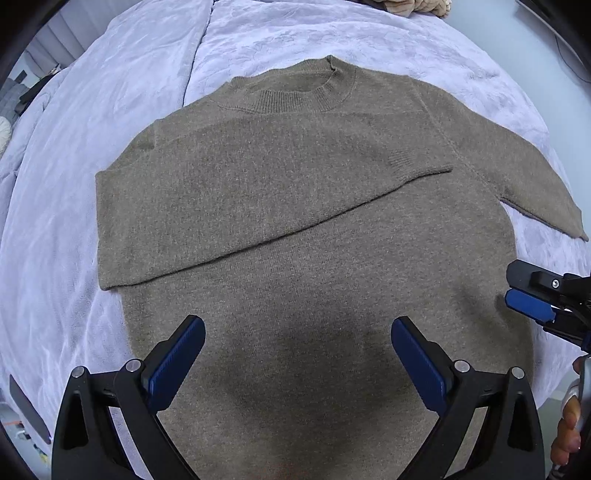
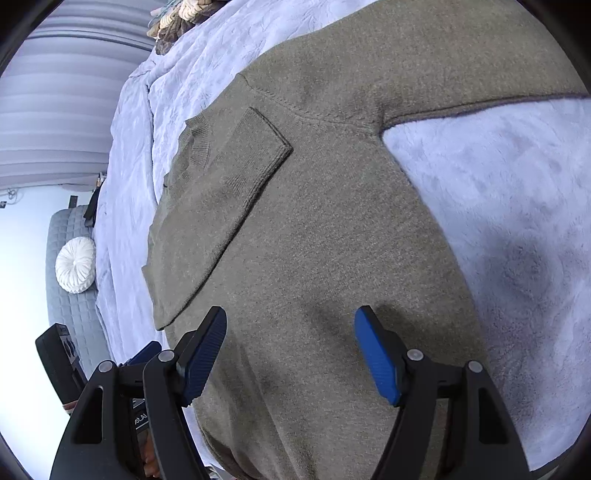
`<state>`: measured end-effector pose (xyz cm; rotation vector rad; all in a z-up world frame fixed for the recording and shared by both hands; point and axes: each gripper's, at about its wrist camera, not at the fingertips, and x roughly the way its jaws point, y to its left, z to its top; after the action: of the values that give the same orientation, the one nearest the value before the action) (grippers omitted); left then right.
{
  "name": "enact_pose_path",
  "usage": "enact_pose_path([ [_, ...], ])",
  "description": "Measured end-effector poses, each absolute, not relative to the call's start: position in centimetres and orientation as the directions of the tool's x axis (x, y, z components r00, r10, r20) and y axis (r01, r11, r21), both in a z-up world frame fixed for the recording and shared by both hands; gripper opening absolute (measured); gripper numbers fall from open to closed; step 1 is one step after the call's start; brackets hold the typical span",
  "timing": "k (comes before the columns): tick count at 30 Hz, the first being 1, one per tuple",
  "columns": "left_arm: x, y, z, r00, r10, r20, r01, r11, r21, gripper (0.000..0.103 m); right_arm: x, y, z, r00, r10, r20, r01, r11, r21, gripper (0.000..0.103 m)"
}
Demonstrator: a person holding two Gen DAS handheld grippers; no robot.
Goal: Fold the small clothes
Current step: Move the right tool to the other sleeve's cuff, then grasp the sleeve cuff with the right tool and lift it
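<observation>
A brown knit sweater (image 1: 306, 229) lies flat on a lavender blanket (image 1: 110, 110), collar far from me. Its left sleeve (image 1: 258, 192) is folded across the chest, cuff near the right shoulder. Its right sleeve (image 1: 535, 181) stretches out to the right. My left gripper (image 1: 298, 332) is open and empty above the lower body of the sweater. My right gripper (image 2: 290, 325) is open and empty over the sweater's (image 2: 314, 240) right side; it also shows at the right edge of the left wrist view (image 1: 532, 295). The folded sleeve's cuff (image 2: 255, 155) shows in the right wrist view.
The lavender blanket (image 2: 498, 221) covers the whole bed. Knitted items (image 1: 413, 7) lie at the far edge. A grey quilted seat (image 2: 70, 295) with a white round cushion (image 2: 75, 264) stands beside the bed.
</observation>
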<state>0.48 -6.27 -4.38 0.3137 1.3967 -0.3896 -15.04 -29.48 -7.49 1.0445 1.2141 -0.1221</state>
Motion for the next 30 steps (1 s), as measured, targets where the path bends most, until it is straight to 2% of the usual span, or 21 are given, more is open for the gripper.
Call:
enact_pose_path([
  [14, -1.5, -11.7, -4.6, 0.069, -0.166, -0.984, 0.485, 0.867, -0.113, 0.101, -17.6, -33.5, -8.8, 0.443, 0.416, -0.794, 0.624, 0.494, 0.606, 0.075],
  [23, -0.1, -15.4, -3.5, 0.122, -0.181, -0.976, 0.505, 0.858, -0.096, 0.101, -24.0, -45.8, -8.1, 0.616, 0.18, -0.767, 0.718, 0.272, 0.641, 0.075],
  [30, 1.3, -15.8, -5.6, 0.09, -0.151, -0.984, 0.459, 0.884, -0.093, 0.101, -27.9, -53.2, -8.7, 0.683, 0.007, -0.73, 0.725, 0.112, 0.679, 0.075],
])
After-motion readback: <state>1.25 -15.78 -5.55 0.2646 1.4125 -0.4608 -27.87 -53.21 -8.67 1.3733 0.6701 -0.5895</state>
